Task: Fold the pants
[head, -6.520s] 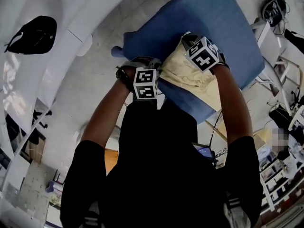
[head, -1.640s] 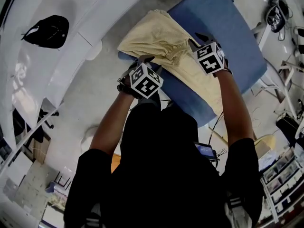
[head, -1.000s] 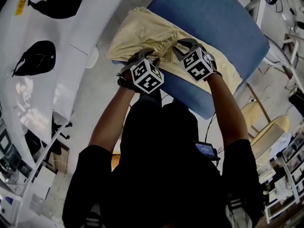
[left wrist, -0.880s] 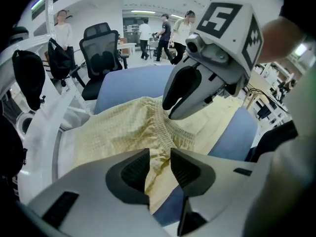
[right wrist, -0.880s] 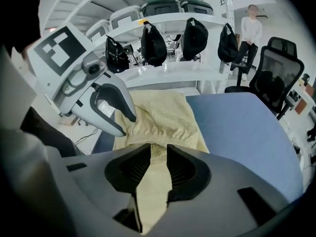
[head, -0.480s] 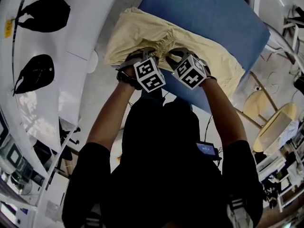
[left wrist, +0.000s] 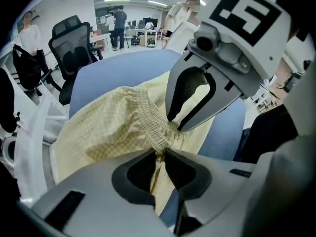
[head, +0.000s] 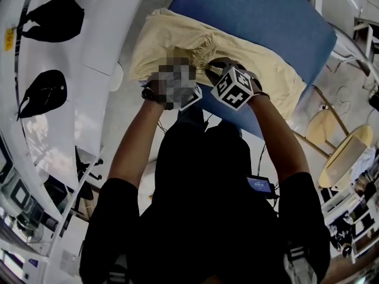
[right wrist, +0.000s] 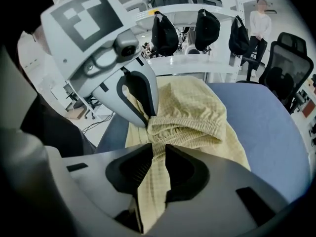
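Folding has barely started, I'd say. The yellow pants lie mostly flat across the blue table, running from upper left toward the right of the head view. The upper-left end hangs over the table's edge and the elastic waistband is bunched up mid-frame, with no tidy fold anywhere yet.

Both arms reach forward, hands side by side at the frame's center, tools tipped steeply down onto the cloth. The left claw has just been closing and is now narrow, pinching the waistband. The right claw has been closing too and nips the gathered waistband fabric right next to it.
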### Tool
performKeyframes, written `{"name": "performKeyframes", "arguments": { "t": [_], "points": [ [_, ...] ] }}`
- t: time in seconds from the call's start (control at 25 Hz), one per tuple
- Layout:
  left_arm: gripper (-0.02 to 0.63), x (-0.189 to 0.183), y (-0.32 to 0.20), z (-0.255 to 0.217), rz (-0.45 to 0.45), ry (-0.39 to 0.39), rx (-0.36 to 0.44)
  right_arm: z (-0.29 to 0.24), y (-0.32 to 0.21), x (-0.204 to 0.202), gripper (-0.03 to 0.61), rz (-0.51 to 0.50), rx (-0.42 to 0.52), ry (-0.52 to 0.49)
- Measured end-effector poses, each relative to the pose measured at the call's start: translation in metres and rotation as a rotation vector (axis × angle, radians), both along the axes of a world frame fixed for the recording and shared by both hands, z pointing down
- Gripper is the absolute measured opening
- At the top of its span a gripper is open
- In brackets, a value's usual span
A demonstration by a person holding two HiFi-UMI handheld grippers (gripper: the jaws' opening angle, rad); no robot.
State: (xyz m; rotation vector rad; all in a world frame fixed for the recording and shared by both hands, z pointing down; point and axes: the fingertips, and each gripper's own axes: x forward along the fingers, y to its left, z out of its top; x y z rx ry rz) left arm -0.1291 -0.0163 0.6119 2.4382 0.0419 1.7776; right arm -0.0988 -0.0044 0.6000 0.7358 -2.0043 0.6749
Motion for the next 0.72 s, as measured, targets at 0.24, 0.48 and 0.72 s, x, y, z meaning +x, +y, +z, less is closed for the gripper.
{"name": "performKeyframes", "arguments": {
  "t": [0.24, 0.48, 0.72],
  "points": [
    [0.054, 0.0, 0.009, -0.032, -0.008, 0.043, -0.045, 0.007, 0.004, -0.001, 0.081, -0.001, 0.008, 0.043],
    [0.051, 0.011, 0.034, -0.049, -0.008, 0.067, -0.047, 0.002, 0.008, 0.003, 0.083, -0.002, 0.022, 0.034],
    [0.051, 0.006, 0.044, -0.021, -0.032, 0.019, -0.067, -0.018, -0.008, 0.053, 0.084, 0.132, 0.098, 0.041]
  ]
}}
